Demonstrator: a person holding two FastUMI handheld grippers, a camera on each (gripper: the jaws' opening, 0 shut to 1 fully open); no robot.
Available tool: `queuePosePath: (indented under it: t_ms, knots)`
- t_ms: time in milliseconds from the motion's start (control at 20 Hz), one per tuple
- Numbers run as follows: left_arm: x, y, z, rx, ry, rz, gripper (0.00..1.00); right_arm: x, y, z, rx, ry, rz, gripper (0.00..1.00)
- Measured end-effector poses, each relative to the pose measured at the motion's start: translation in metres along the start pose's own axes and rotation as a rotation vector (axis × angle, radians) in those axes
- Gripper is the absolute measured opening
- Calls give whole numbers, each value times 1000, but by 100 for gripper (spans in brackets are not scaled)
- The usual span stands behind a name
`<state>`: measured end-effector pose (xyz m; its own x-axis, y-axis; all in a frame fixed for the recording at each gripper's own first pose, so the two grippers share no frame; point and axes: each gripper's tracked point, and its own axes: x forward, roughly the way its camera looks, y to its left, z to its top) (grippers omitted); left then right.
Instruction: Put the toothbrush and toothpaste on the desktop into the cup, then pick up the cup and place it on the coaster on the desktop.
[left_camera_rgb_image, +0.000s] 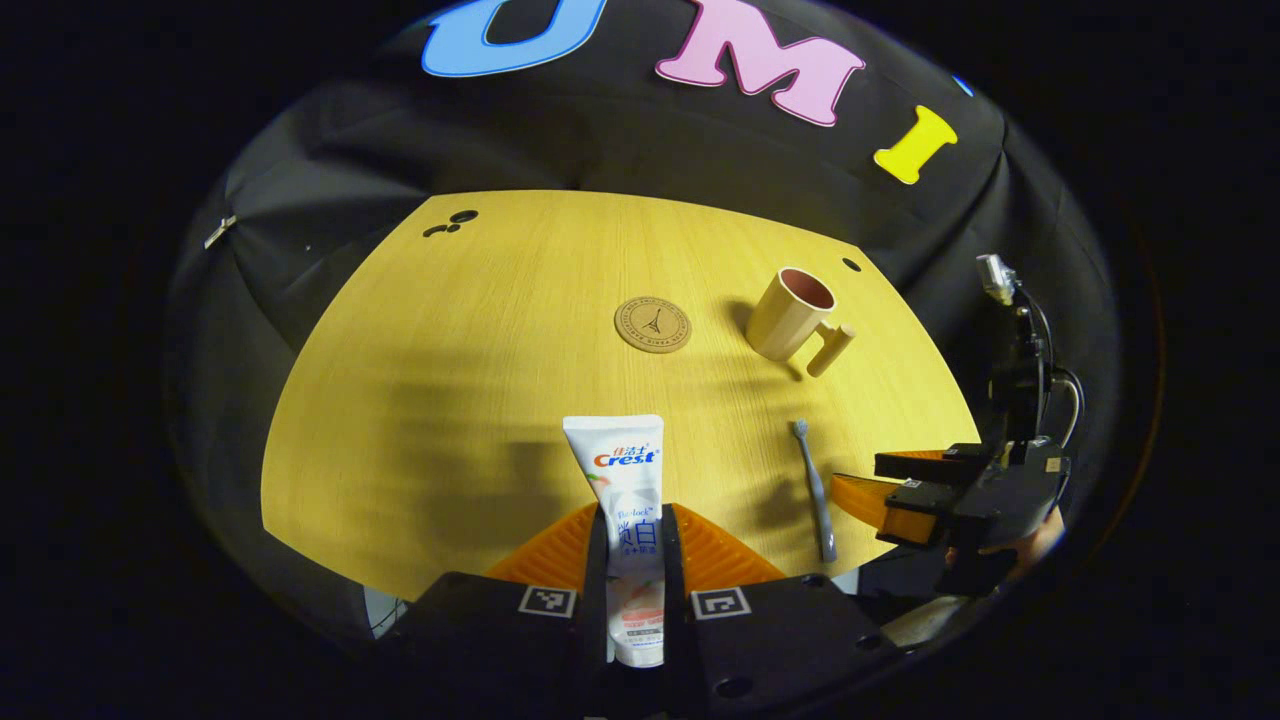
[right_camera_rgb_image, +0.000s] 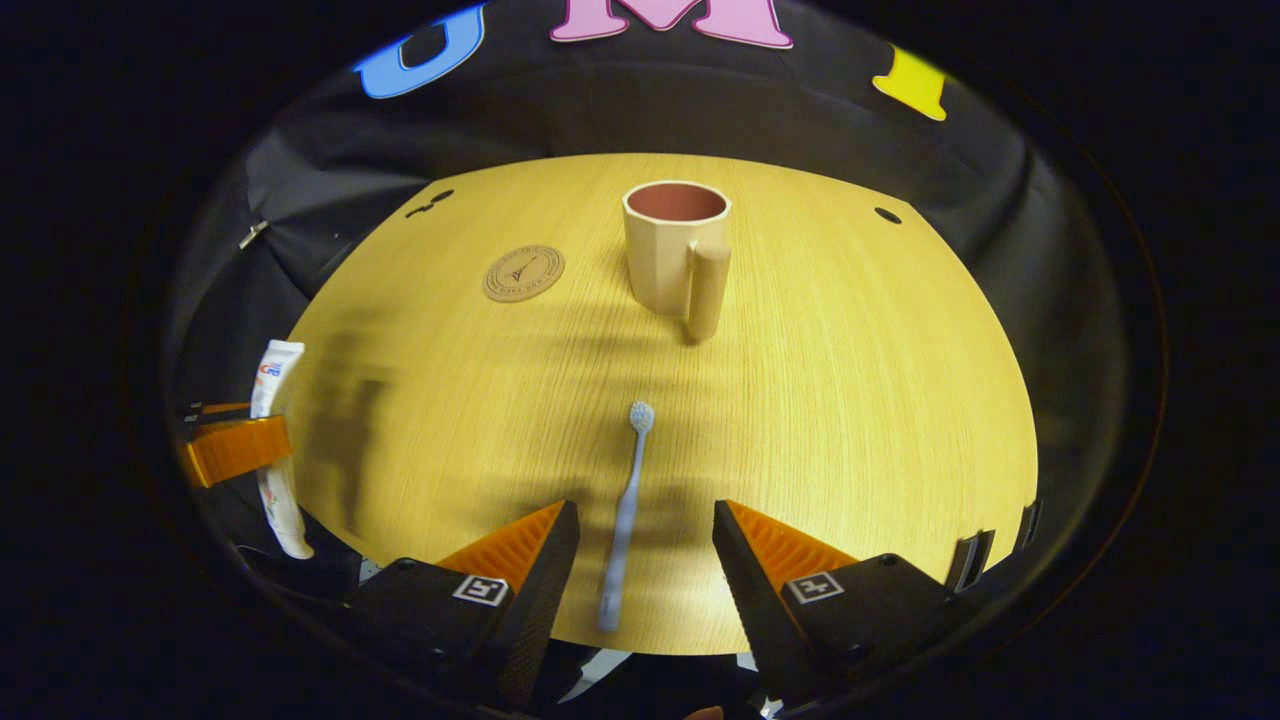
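Note:
My left gripper (left_camera_rgb_image: 636, 545) is shut on the white toothpaste tube (left_camera_rgb_image: 622, 470), which points forward with its flat end away from me, near the table's front edge. In the right gripper view the tube (right_camera_rgb_image: 272, 385) and the left gripper (right_camera_rgb_image: 232, 447) sit at the far left. My right gripper (right_camera_rgb_image: 645, 540) is open, its fingers either side of the grey toothbrush (right_camera_rgb_image: 625, 510) lying on the table, with gaps on both sides. In the left gripper view the toothbrush (left_camera_rgb_image: 815, 490) lies just left of the right gripper (left_camera_rgb_image: 868, 490). A beige cup (right_camera_rgb_image: 675, 245) stands upright, handle toward me, right of the round cork coaster (right_camera_rgb_image: 523, 273).
The wooden table (left_camera_rgb_image: 450, 400) has small holes at its far left corner (left_camera_rgb_image: 452, 222) and far right (right_camera_rgb_image: 887, 215). Bare wood lies between the toothbrush and the cup (left_camera_rgb_image: 790, 312). The coaster (left_camera_rgb_image: 652, 324) lies beyond the tube.

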<state>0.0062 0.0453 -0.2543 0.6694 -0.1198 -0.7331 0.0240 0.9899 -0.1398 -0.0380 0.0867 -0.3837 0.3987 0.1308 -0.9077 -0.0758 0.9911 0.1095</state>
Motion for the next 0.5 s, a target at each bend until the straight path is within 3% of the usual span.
queuePosePath:
  t_ms: [50, 150, 300, 350, 500]
  knots:
    - [-1, 3, -1, -3, 3, 4, 23, 5, 2, -5, -6, 16, 1, 83]
    - [-3, 8, -3, -9, 6, 16, 32, 13, 5, -9, 4, 49, 6, 83]
    - [-4, 12, -6, -19, 6, 27, 23, 22, 3, -9, 14, 61, -13, 81]
    - [-4, 13, -7, -23, 10, 29, 27, 24, 2, -10, 12, 68, -20, 77]
    - [-5, 16, -9, -27, 13, 39, 28, 30, 3, -17, 29, 99, -24, 65]
